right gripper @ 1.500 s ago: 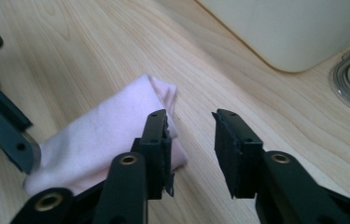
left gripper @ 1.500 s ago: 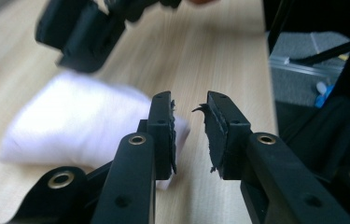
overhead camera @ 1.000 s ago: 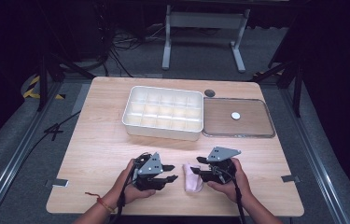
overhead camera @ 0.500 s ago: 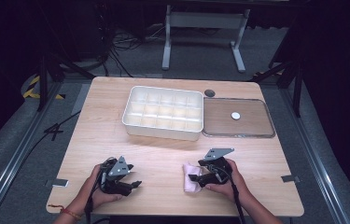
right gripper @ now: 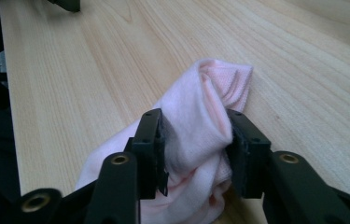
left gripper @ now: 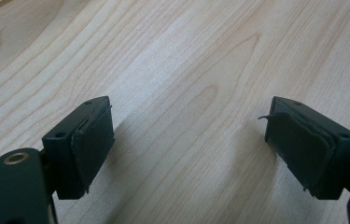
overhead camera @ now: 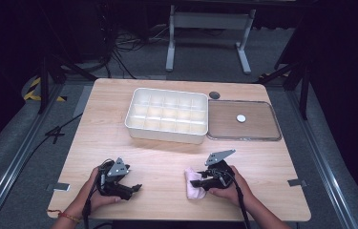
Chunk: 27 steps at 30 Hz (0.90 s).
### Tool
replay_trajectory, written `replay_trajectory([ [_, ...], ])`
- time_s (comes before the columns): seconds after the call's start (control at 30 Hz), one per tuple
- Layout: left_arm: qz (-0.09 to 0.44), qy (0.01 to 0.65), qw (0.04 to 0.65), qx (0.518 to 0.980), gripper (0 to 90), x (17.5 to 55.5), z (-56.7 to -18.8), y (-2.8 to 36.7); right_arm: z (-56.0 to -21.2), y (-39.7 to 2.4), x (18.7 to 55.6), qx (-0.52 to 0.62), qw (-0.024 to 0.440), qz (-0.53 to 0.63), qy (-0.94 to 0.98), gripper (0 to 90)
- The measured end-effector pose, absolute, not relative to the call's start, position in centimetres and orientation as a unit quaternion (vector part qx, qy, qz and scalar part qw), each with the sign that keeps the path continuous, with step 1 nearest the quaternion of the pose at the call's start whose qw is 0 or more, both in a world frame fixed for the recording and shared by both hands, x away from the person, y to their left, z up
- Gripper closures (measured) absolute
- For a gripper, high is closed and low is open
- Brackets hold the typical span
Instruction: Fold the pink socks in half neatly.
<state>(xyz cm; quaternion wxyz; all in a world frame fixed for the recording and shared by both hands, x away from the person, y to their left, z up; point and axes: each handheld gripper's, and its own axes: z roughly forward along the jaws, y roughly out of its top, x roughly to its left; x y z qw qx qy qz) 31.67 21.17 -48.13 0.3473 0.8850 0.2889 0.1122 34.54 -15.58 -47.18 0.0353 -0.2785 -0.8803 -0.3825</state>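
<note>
A: Item: pink cloth (right gripper: 200, 126), near edge of table (overhead camera: 157, 162), clamped between your right gripper (overhead camera: 199, 181) jaws.

B: Left gripper (overhead camera: 131, 189)?

A: Jaws wide apart, holding nothing, over bare wood. Likely advice: lift the bunched cloth slowly; the white divided tray (overhead camera: 167, 114) stands well apart behind.

We see a pale wooden table (overhead camera: 114, 143) with a white box (overhead camera: 166, 134) of many small compartments at its twelve o'clock side. Touching the box at three o'clock lies a flat clear tray (overhead camera: 260, 128) with a small white disc (overhead camera: 241, 118) in it. A dark round spot (overhead camera: 214, 95) sits at the tray's eleven o'clock. Beyond the table, at twelve o'clock, stand a grey metal frame (overhead camera: 207, 21) and loose cables (overhead camera: 129, 43); yellow-black tape (overhead camera: 36, 90) marks the floor at ten o'clock.
</note>
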Motion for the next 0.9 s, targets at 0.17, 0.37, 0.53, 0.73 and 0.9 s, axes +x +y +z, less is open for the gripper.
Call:
replay_trajectory([
  [0.17, 0.109, 0.290, 0.354, 0.882, 14.1, 31.7, -48.3, 21.1, -47.3, -15.8, 34.6, -0.272, 0.042, -0.396, -0.876, 66.7],
  [0.37, 0.110, 0.293, 0.352, 0.882, 11.9, 31.8, -48.3, 20.9, -46.6, -15.7, 33.8, -0.250, 0.005, -0.397, -0.883, 68.2],
  [0.53, 0.108, 0.289, 0.351, 0.884, 11.1, 32.0, -48.3, 20.9, -46.1, -15.8, 33.5, -0.241, -0.018, -0.402, -0.883, 68.3],
  [0.73, 0.108, 0.293, 0.348, 0.884, 8.6, 32.2, -48.3, 20.7, -45.2, -16.7, 33.4, -0.241, -0.050, -0.414, -0.876, 68.4],
  [0.9, 0.108, 0.291, 0.346, 0.886, 6.7, 32.4, -48.3, 20.7, -44.5, -17.4, 33.5, -0.235, -0.082, -0.415, -0.875, 68.4],
])
